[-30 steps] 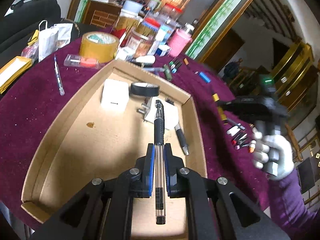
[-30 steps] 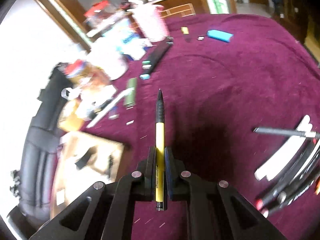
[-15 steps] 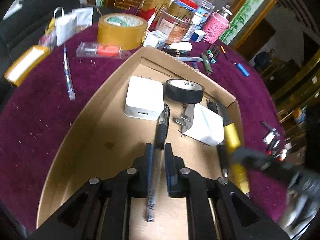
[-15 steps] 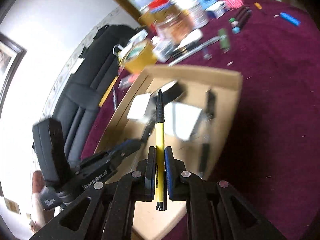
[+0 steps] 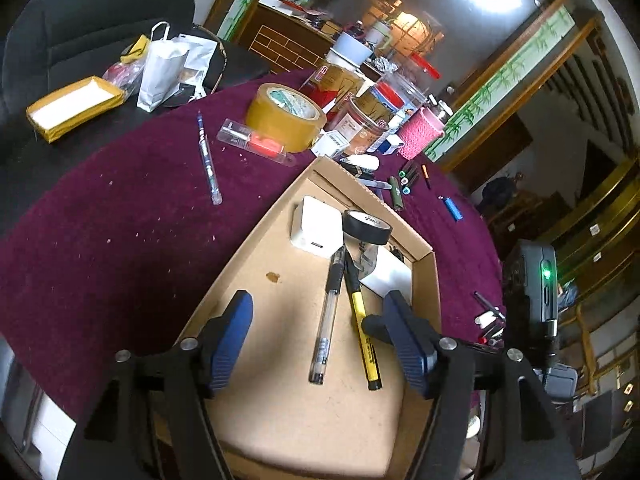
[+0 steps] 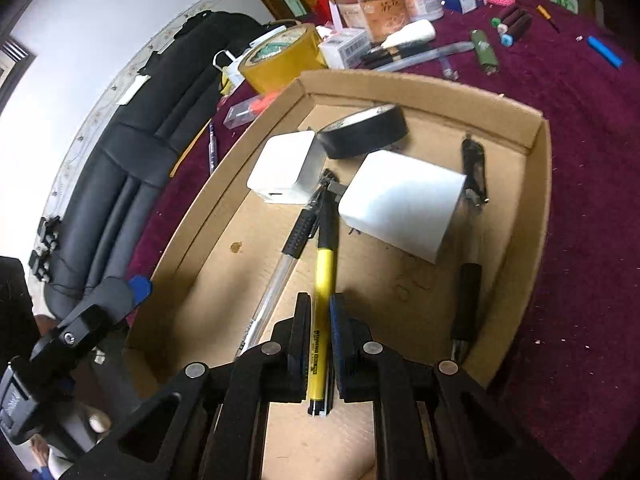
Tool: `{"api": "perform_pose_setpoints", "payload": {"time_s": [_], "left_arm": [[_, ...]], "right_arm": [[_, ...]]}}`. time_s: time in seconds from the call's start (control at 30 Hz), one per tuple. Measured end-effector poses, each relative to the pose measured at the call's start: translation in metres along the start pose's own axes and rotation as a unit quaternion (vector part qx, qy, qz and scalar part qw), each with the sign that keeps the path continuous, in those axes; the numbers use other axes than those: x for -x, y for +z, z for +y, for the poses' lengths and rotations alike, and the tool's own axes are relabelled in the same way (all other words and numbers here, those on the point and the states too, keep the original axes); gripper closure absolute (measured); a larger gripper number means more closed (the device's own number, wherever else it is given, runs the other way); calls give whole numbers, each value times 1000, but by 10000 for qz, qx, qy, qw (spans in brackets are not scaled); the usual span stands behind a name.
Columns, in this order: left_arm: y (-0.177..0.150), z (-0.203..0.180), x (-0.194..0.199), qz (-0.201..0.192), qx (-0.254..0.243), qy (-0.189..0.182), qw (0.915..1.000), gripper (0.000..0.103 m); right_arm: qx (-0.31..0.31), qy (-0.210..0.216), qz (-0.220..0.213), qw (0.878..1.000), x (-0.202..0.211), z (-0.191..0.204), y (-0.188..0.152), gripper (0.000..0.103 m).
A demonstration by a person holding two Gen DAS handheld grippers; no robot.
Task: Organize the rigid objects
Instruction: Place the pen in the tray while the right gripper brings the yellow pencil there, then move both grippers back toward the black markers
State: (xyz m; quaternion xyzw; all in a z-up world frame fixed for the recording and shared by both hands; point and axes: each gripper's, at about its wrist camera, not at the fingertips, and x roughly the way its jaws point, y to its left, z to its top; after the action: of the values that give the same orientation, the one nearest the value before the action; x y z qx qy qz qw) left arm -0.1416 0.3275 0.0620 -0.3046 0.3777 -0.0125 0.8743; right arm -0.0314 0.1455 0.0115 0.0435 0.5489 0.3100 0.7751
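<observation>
Resting on a bench [image 5: 100,240] draped in maroon cloth, a shallow cardboard tray [image 5: 248,248] holds two white boxes, a roll of black tape [image 5: 367,226] and several pens. On the left, the left hand-held gripper [image 5: 316,332] hangs open, its blue pads spread wide above a clear pen [image 5: 329,312] lying loose on the tray floor. Just beside it to the right lies a yellow pen [image 6: 323,276], clamped at its back end by the closed right hand-held gripper [image 6: 320,344].
</observation>
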Motion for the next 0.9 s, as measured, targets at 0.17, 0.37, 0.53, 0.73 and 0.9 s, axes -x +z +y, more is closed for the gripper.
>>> {"api": "perform_pose_setpoints", "payload": {"time_s": [0.17, 0.37, 0.53, 0.73, 0.9], "left_arm": [[-9, -9, 8, 2, -46, -86, 10000, 35], [-22, -38, 19, -79, -382, -239, 9990, 30], [-37, -75, 22, -70, -876, -479, 9950, 29], [-60, -116, 19, 22, -1363, -788, 9875, 29], [-79, -143, 10, 272, -1650, -860, 9822, 29]], "right_arm": [[120, 72, -566, 9983, 35, -6, -11, 52], [436, -671, -1877, 9790, 110, -28, -49, 29], [144, -1660, -2386, 9567, 155, -86, -68, 0], [-1384, -2390, -2117, 9375, 215, -236, -47, 1], [-1932, -2694, -1821, 9257, 219, -335, -20, 2]]}}
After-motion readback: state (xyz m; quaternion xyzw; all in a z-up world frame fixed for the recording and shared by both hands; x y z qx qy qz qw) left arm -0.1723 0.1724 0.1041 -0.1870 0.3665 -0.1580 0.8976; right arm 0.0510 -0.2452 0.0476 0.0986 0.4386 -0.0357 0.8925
